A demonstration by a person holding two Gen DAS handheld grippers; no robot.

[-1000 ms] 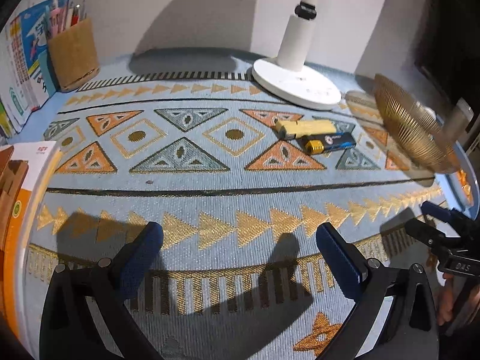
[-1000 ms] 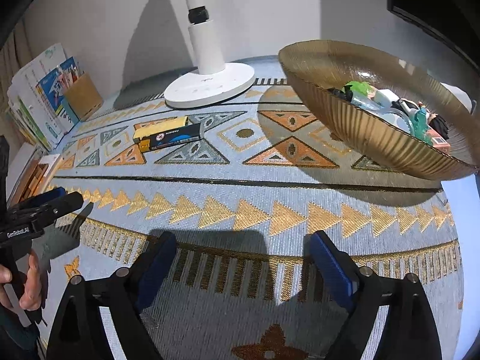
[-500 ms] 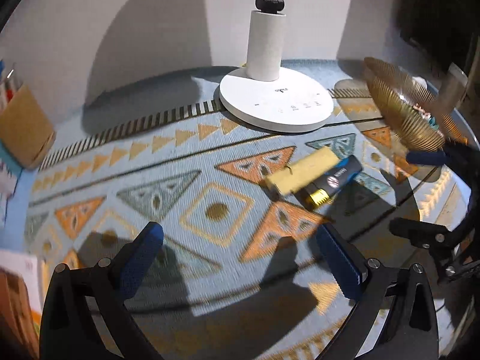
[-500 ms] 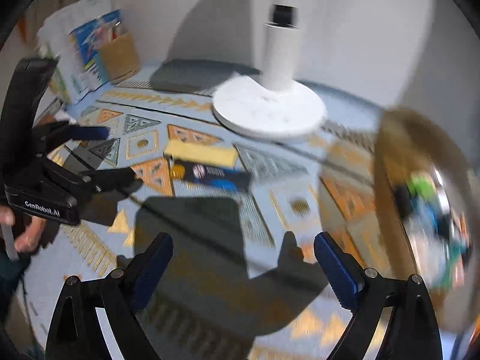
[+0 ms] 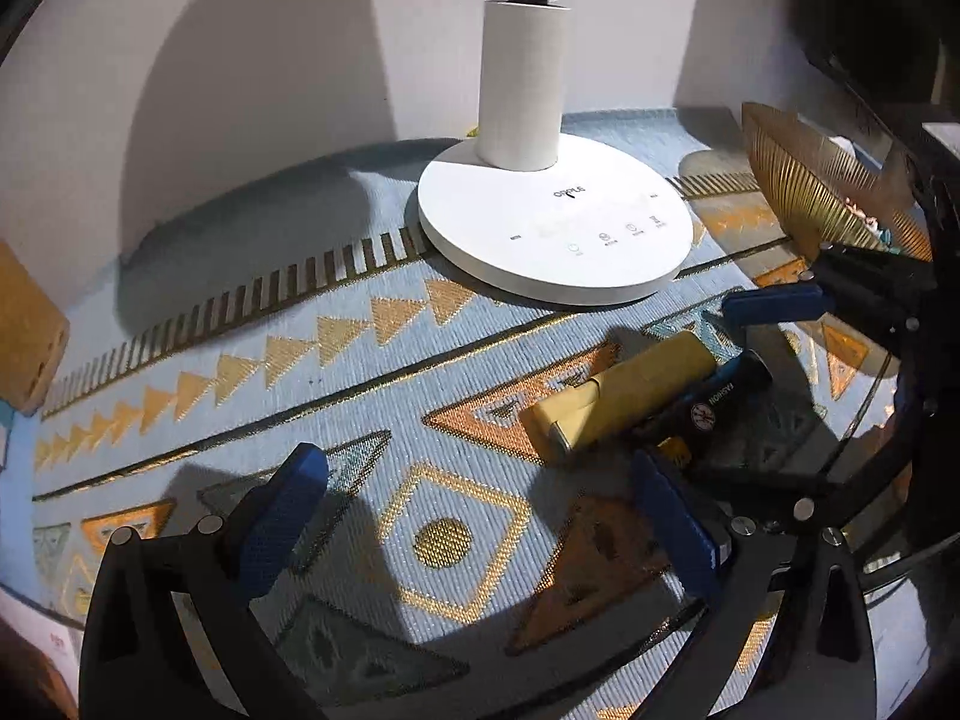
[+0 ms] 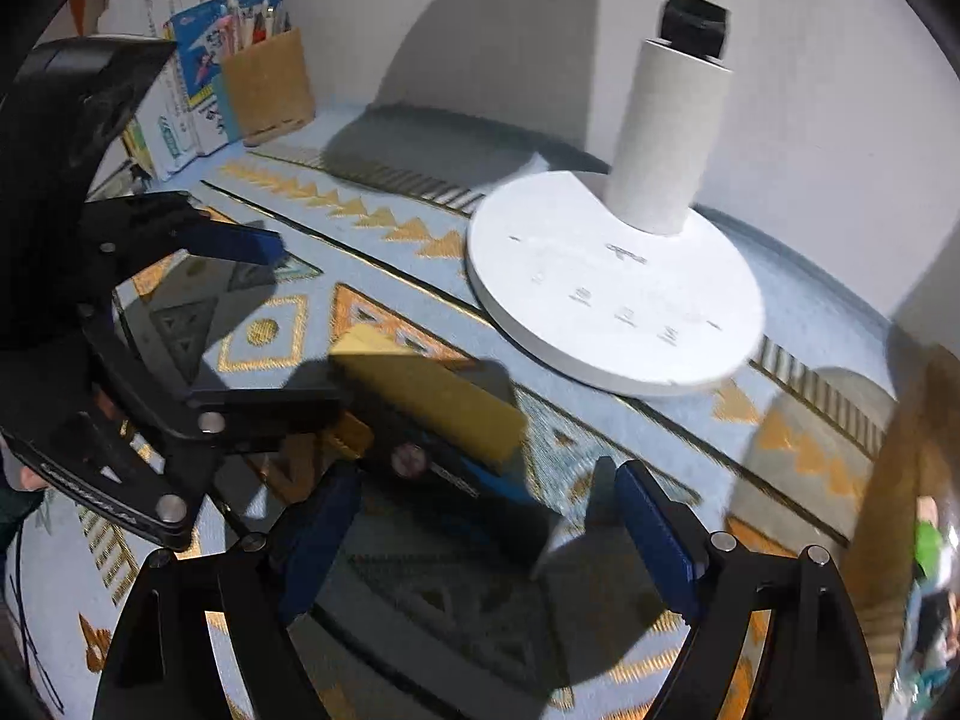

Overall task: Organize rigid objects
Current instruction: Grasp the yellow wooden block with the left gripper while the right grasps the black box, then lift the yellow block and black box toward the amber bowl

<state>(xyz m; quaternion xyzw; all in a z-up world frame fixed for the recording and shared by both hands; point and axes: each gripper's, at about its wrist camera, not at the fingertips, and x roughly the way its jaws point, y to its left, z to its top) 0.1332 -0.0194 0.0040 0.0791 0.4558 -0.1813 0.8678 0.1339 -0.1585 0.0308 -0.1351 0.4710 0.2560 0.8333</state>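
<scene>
Side by side on the patterned cloth (image 5: 372, 396) lie the two task items: a yellow lighter (image 5: 624, 405) and a dark blue lighter (image 5: 714, 402) with a gold end, touching along their length, just in front of the white lamp base (image 5: 558, 234). From the right wrist view the same yellow lighter (image 6: 429, 390) sits behind the dark blue lighter (image 6: 456, 468), which is in shadow.

Both claws stand wide and hold nothing. The left gripper (image 5: 480, 510) hovers low over the cloth, its right blue pad just beside the gold end of the dark lighter. The right gripper (image 6: 486, 522) hangs over the dark lighter, with its blue pads on either side of that lighter's length; whether they touch it cannot be told.

A ribbed golden bowl (image 5: 804, 192) stands right of the lamp. A cork pen holder (image 6: 267, 87) and books (image 6: 180, 90) sit at the far left wall.
</scene>
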